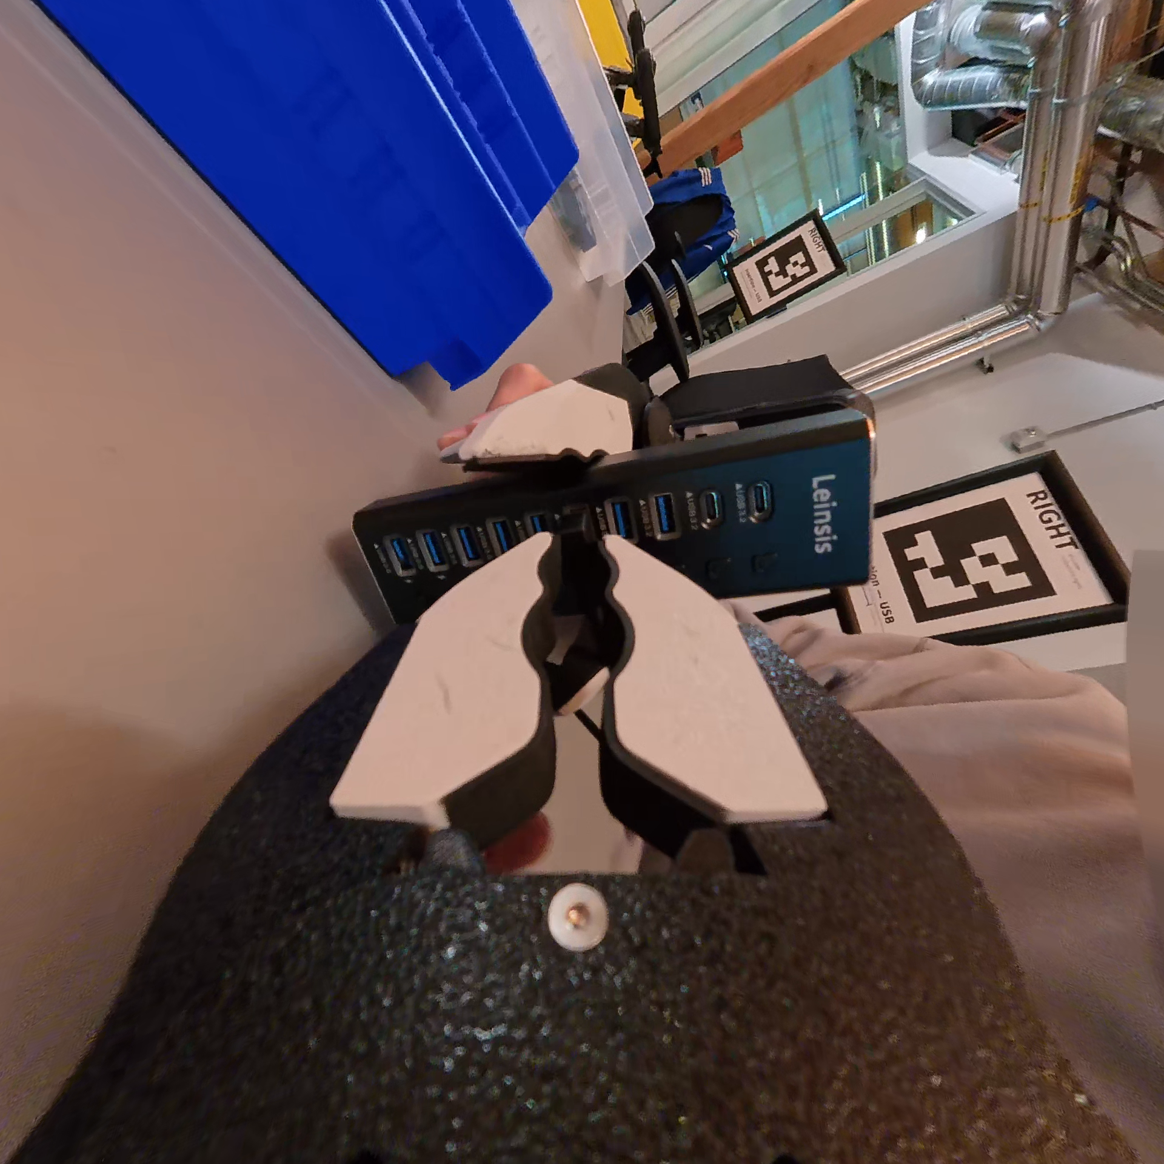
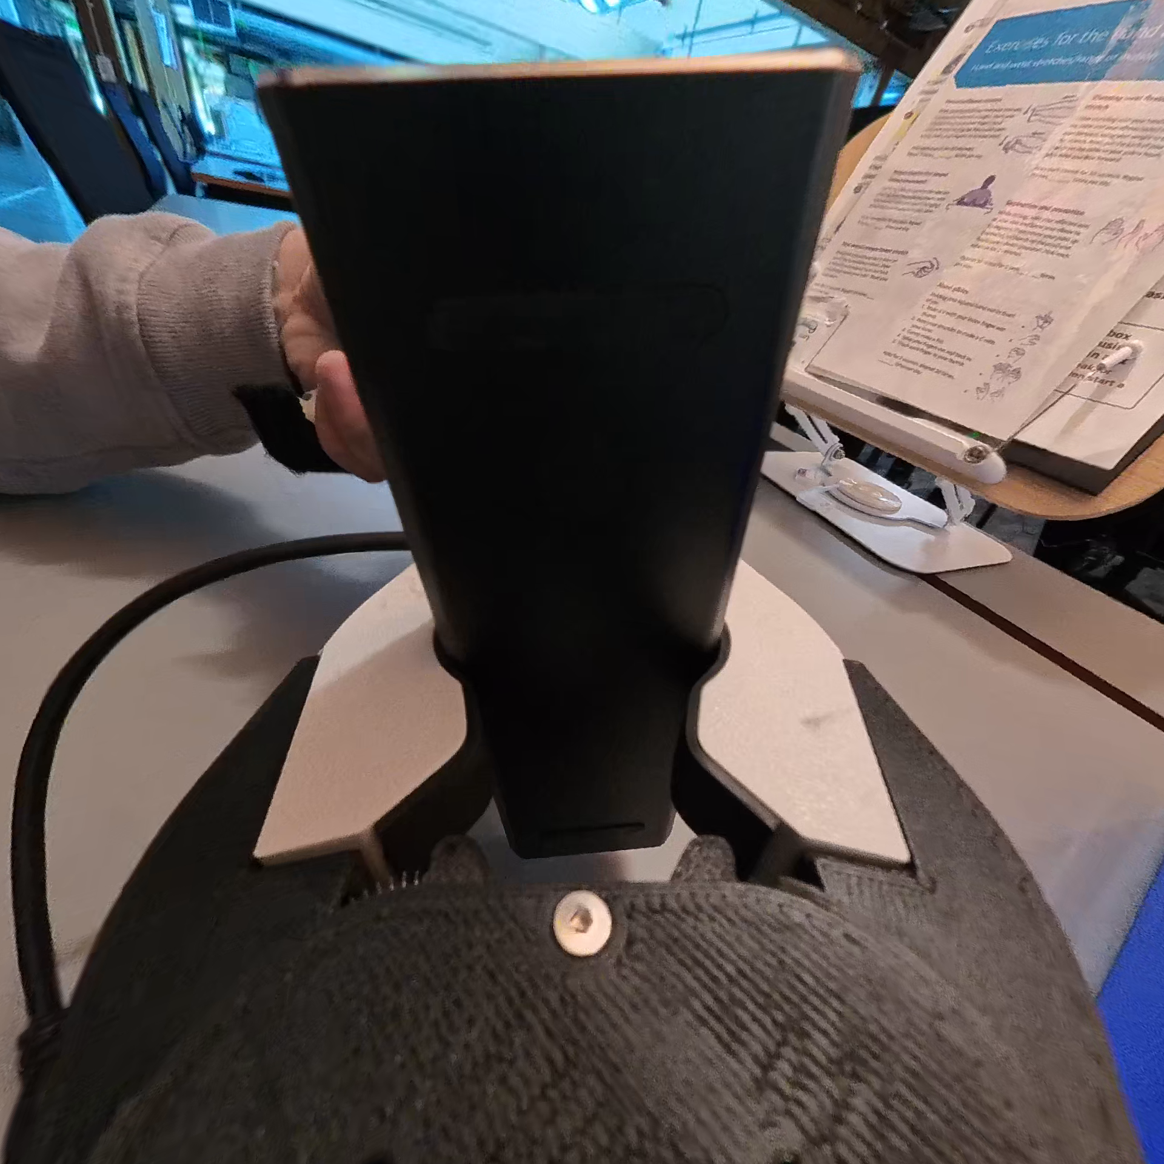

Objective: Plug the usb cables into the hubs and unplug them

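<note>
Pale grey tabletop point(image 2: 157, 516) is seen beneath both tools, with glazed partitions and silver ducting in the background. In the left wrist view, the long dark blue-black multi-port USB hub point(image 1: 743, 535) is held off the table, its row of blue ports turned toward the camera. The left gripper point(image 1: 576, 557), with white-faced black fingers, is closed to a narrow gap on a black USB plug point(image 1: 574, 526) seated at a port near the middle of the row; a thin black cable point(image 1: 589, 727) is seen running back between the fingers. The right gripper point(image 1: 535, 450) is shown farther off in the same view, clamped across the hub's top edge, with a bare fingertip behind it. A blue plastic bin point(image 1: 353, 189) and framed black-and-white marker cards point(image 1: 995, 560) are seen on the table beyond.

In the right wrist view, the hub's plain dark back point(image 2: 554, 390) fills the centre, gripped near its lower end between the right gripper's point(image 2: 582, 686) white-faced fingers. A hand in a light grey knit sleeve point(image 2: 315, 353) is visible at the hub's left edge. A thick black cord point(image 2: 113, 636) is seen curving over the table at left, and a printed sheet on a white folding stand point(image 2: 982, 252) stands at right.
</note>
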Available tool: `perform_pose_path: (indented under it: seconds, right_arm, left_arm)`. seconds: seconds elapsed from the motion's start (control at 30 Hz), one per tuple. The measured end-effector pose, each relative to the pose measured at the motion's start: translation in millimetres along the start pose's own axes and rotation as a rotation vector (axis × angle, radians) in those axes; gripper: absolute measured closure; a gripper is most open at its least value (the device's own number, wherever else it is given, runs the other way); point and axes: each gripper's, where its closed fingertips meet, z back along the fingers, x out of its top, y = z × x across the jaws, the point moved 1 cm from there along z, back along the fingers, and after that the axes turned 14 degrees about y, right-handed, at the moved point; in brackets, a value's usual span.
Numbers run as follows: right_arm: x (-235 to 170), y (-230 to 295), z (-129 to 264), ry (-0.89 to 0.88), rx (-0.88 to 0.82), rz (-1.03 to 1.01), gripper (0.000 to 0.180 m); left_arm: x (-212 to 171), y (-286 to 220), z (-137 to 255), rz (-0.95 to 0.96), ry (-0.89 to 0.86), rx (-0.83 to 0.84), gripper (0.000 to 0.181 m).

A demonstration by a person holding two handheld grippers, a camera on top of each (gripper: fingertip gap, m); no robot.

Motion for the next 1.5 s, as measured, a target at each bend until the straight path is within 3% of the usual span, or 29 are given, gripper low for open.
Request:
perform_pose_path:
  seconds: [0.23, 0.33, 0.43, 0.87, 1.23, 1.37, 1.5]
  right_arm:
    - [0, -4, -2, 0.005, -0.034, -0.016, 0.107]
    - [1, -5, -1, -0.005, -0.039, -0.021, 0.107]
    - [0, -3, -2, 0.011, -0.041, -0.010, 0.107]
    - [-3, 6, -4, 0.034, -0.020, 0.055, 0.107]
    - [2, 2, 2, -0.023, 0.033, -0.009, 0.107]
    - [4, -1, 6, -0.060, 0.099, -0.072, 0.107]
    - [6, 5, 13, -0.089, 0.167, -0.087, 0.107]
  left_arm:
    - [4, 3, 5, -0.005, -0.025, 0.032, 0.169]
    - [7, 3, 8, 0.019, -0.045, -0.001, 0.155]
    - [5, 2, 8, 0.010, -0.024, -0.004, 0.171]
    - [-5, 3, 1, -0.040, 0.033, 0.071, 0.172]
    - [2, -1, -3, -0.052, -0.033, 0.150, 0.170]
    - [4, -4, 2, -0.250, 0.013, 0.185, 0.167]
    - [8, 11, 29, -0.698, 0.021, 0.533, 0.164]
